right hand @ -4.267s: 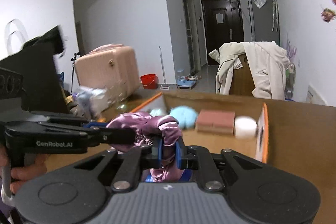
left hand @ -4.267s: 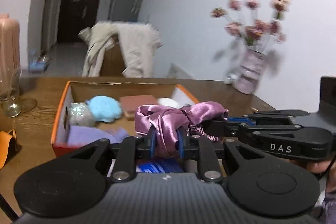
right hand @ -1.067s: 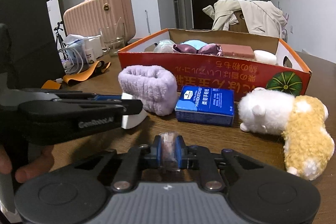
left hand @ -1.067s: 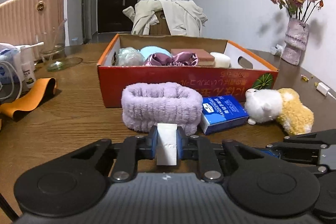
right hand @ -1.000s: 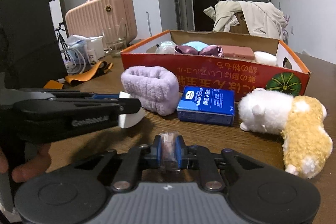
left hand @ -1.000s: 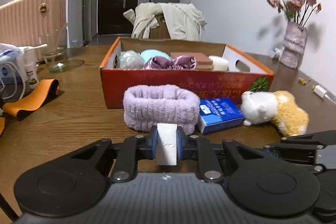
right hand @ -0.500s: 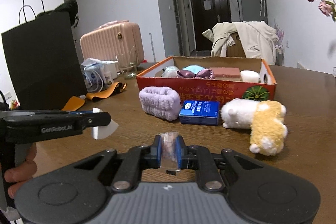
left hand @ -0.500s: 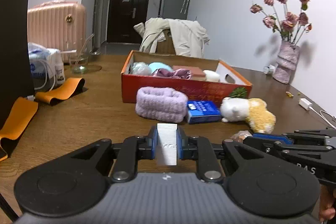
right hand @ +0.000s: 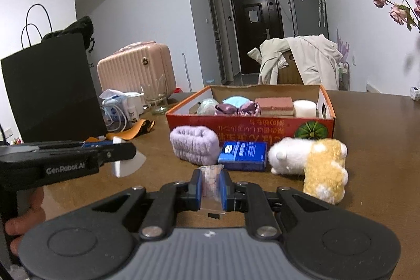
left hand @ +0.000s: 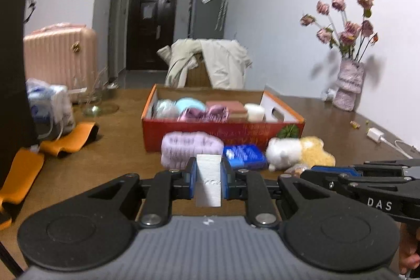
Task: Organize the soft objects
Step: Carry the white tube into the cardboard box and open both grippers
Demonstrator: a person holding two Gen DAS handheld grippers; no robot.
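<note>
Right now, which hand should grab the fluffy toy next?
Right. The toy lies on the right, nearer the right fingers; the left fingers face the headband instead. Right pinches a clear scrap, left a white scrap, so probably drop that first.

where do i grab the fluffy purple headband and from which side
Take the headband by its near wall, coming from above with one finger inside the loop and one outside. It lies flat on the table with its hollow centre facing up, and the blue packet sits close on its right, so a side approach looks cramped.
</note>
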